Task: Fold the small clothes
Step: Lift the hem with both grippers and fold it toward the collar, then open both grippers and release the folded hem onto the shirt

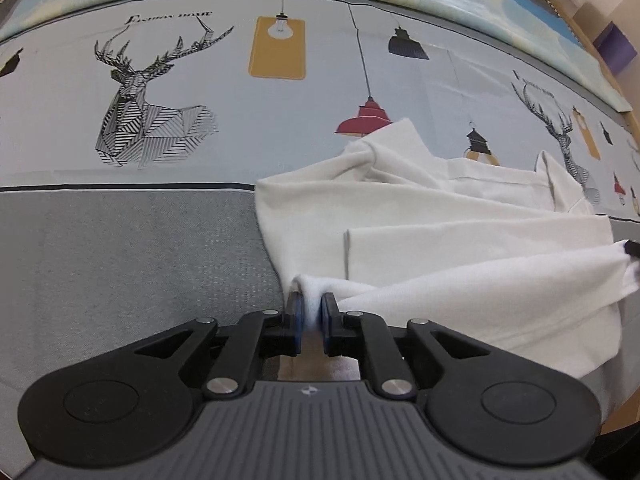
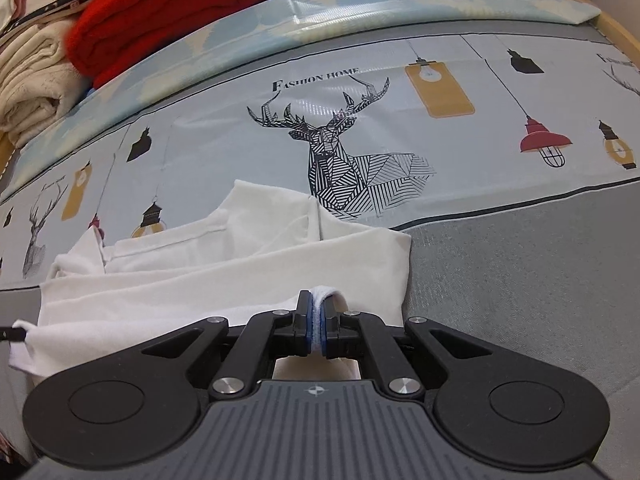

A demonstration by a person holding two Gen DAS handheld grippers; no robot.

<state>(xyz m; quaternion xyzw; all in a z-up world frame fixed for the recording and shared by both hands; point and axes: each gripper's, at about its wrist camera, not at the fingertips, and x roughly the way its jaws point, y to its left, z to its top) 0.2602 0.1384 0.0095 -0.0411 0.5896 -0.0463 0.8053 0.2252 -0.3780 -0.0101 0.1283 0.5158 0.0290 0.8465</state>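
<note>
On the printed tablecloth point(image 1: 168, 220) with the deer and lamps sits the white garment point(image 1: 460, 216), half folded, its long axis running side to side between the two grippers. The left gripper point(image 1: 311, 304) has a bunched corner of cloth between its blue pads, but there's a visible gap there and the jaws look slack — cloth sits between them rather than being pinched, so I'd call that one released or nearly so. The right gripper point(image 2: 318, 308) is clenched tight on its own corner of the garment point(image 2: 224, 280), pads squeezed together with the fabric edge poking out on top. Both grippers point steeply down at the near edge, and the rest of the garment lies away from the fingers, toward the far side of the table. My guess is the fold is just being laid down — the right one lets go next, and both are equally close to the hem. Red and cream folded stuff point(image 2: 160, 8) is stacked at the back.
</note>
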